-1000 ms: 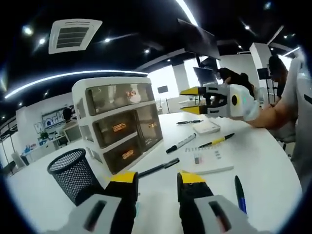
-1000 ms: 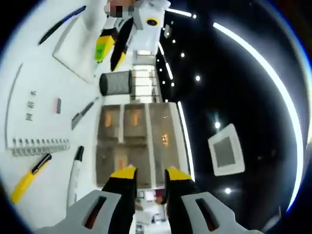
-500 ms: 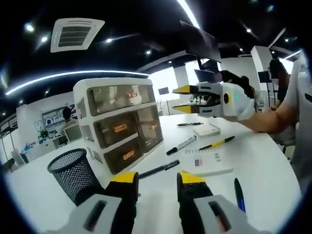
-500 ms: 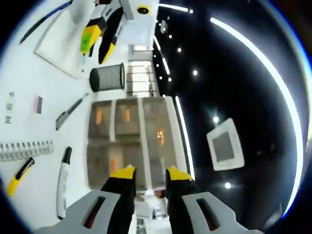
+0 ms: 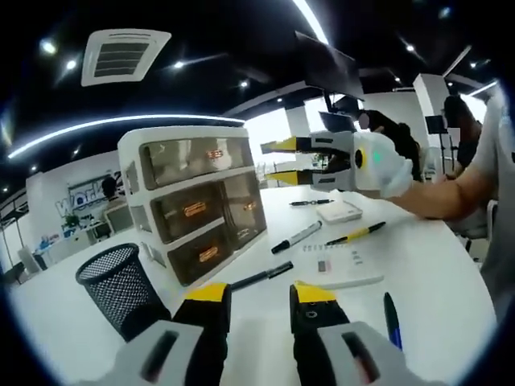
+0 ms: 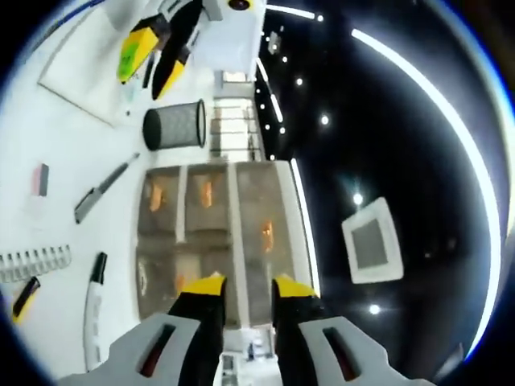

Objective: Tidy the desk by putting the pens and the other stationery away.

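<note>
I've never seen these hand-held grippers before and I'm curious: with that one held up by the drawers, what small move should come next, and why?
Probably ease the right gripper forward to the drawer unit and take hold of a drawer front. Its jaws stand open and empty right beside the closed drawers, while the pens, such as the black marker, lie loose on the desk with nowhere open to go.

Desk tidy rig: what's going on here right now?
A person holds a gripper in each hand; both are open and empty. The right gripper hangs in the air beside the top of the three-drawer organizer, whose drawers are all shut. The left gripper hovers low over the white desk. Markers, pens and a notebook lie loose, and the mesh pen cup stands by the organizer.
</note>
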The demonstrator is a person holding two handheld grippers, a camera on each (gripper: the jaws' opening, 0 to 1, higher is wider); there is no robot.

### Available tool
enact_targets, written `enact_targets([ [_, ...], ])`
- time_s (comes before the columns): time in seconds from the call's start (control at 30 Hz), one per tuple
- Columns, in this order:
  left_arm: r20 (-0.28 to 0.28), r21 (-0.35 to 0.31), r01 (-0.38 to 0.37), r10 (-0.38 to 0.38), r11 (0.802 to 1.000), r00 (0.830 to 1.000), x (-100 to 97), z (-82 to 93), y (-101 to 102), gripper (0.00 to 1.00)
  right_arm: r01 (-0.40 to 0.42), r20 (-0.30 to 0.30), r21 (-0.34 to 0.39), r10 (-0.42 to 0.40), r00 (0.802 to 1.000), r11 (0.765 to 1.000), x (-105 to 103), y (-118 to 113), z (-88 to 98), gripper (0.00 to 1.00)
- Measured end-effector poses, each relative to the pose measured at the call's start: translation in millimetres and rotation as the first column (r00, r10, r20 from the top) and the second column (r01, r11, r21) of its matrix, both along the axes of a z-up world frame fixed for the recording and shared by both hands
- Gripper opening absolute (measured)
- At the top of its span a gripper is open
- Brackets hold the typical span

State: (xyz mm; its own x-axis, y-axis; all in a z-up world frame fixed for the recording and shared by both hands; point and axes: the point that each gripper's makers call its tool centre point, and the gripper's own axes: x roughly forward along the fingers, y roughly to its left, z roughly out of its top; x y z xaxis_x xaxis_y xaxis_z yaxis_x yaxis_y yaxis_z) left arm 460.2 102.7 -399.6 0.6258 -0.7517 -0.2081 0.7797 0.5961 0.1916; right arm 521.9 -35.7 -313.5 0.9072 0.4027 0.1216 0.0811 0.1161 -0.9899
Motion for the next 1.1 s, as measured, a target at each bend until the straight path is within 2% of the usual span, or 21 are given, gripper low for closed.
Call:
enact_targets([
  [0.13, 0.008, 0.002, -0.001, 0.001, 1.000, 1.000, 0.3, 1.4, 1.3, 0.30, -0.020, -0.011, 0.025, 0.020, 1.000, 1.000, 4.9, 7.4, 3.4, 0.19],
  [0.2, -0.004, 0.007, -0.017, 0.017, 1.000, 1.000, 3.7, -2.0, 4.6, 0.30, -0.017, -0.016, 0.026, 0.018, 1.000, 1.000, 8.4, 9.5, 3.1, 0.19],
  [0.37, -0.017, 0.002, -0.011, 0.011, 1.000, 1.000, 2.2, -3.5, 3.1, 0.30, -0.019, -0.015, 0.002, 0.019, 1.000, 1.000, 12.9, 15.4, 5.6, 0.19],
  [0.87, -0.036, 0.017, -0.015, 0.015, 1.000, 0.999, 2.8, -12.1, 2.6, 0.30, -0.005, -0.005, 0.010, 0.005, 1.000, 1.000, 30.7, 25.5, 12.7, 0.19],
  [1.1, -0.020, 0.040, 0.000, 0.000, 0.999, 1.000, -1.5, -13.0, -3.1, 0.30, -0.003, -0.004, 0.014, 0.003, 1.000, 1.000, 37.3, 28.1, 14.7, 0.19],
])
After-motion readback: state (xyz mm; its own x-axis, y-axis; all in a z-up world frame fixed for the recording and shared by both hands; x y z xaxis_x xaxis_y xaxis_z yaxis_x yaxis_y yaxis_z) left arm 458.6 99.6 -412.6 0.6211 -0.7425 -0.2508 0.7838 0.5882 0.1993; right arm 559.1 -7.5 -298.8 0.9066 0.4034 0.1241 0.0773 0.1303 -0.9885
